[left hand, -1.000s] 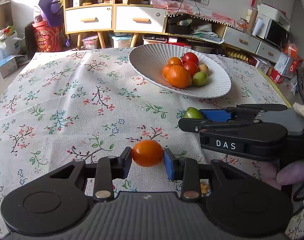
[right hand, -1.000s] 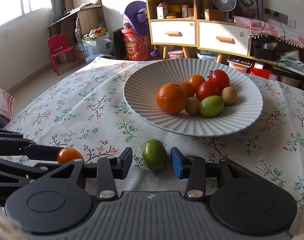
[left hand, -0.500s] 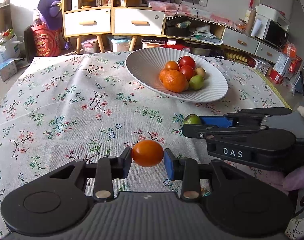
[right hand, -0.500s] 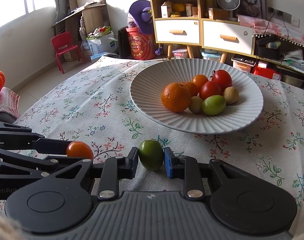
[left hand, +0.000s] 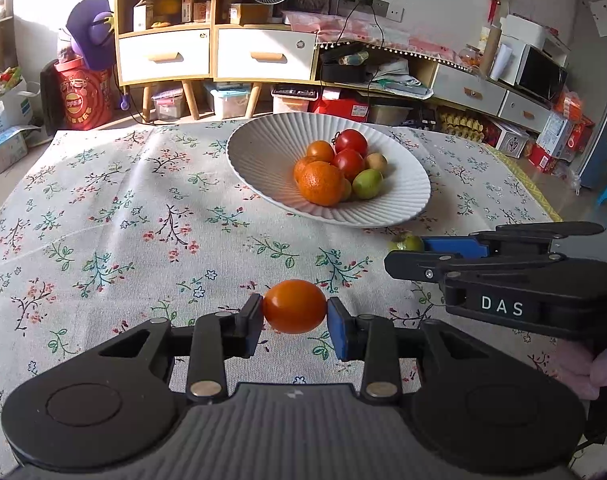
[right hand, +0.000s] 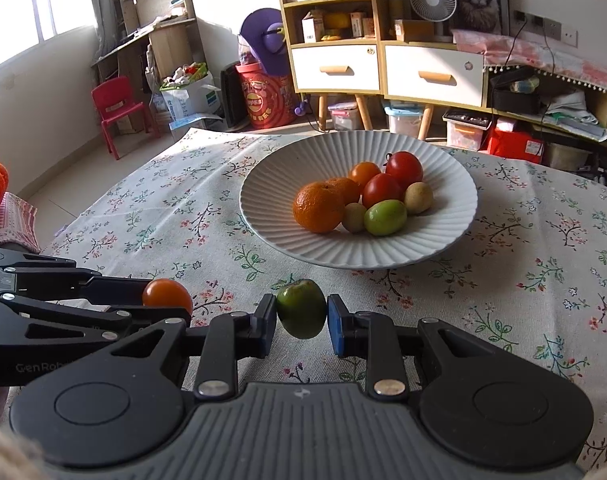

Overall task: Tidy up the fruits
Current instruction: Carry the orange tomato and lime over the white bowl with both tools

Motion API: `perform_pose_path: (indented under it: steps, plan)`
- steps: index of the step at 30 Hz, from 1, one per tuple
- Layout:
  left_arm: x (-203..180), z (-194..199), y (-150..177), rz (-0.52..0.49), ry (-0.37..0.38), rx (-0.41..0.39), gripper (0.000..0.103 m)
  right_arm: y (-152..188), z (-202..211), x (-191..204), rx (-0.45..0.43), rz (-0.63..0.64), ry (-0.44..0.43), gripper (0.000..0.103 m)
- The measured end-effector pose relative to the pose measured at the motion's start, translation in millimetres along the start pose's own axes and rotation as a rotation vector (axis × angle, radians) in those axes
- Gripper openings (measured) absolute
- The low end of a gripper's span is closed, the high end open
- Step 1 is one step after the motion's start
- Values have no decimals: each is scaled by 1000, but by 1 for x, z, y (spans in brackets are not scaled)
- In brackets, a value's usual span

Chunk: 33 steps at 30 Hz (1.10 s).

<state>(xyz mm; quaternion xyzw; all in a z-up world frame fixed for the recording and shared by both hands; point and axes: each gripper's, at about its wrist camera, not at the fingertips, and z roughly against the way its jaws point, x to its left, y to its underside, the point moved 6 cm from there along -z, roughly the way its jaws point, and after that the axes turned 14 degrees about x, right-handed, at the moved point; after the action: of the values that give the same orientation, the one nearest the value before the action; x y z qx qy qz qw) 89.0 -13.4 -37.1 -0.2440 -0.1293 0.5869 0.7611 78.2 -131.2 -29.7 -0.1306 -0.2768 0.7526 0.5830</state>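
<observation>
Clamping an orange tomato [left hand: 294,306], the left hand-held gripper [left hand: 294,316] has both pads pressed on the fruit's ends, so the tomato's long axis runs sideways, straight across from one finger to the other. It hangs above the floral surface [left hand: 103,216], short of the plate [left hand: 263,184]. Just to its right, the right hand-held gripper [right hand: 302,318] is closed on a green fruit [right hand: 301,308], pads touching its left and right flanks; this fruit sits with its long axis roughly upright, slightly tilted, and its upper end, with a small dimple, faces up toward the plate. From the left camera only a sliver of the green fruit [left hand: 405,242] shows beyond the right tool's blue pad. Both held fruits are near the plate's front rim but apart from it. Inside the plate lie a large orange [right hand: 318,207] at the front left, a green fruit lying with its long axis sideways, two red tomatoes [right hand: 403,168] behind, a smaller orange tomato, and two pale yellowish fruits.
</observation>
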Motion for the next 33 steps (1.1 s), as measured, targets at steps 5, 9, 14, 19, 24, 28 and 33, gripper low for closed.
perform_pose_path:
  steps: [5,9,14,19,24,28,33]
  plan:
    - [-11,5,-7,2,22,-16,27,-7,15,-10,-33,-18,9,25]
    - [-23,8,-18,1,40,-42,27,-18,21,-20,-66,-37,15,25]
    - [-39,6,-29,-15,67,-64,27,-30,21,-37,-83,-77,6,25]
    - [-50,-4,-43,-57,59,-86,27,-40,15,-58,-85,-134,-16,25]
    - [-54,-20,-58,-55,49,-76,27,-42,4,-72,-78,-184,-59,25]
    - [-56,-34,-68,-39,44,-68,27,-45,-4,-80,-66,-200,-71,25]
    - [-56,-50,-75,-13,21,-54,27,-46,-12,-82,-42,-196,-76,25]
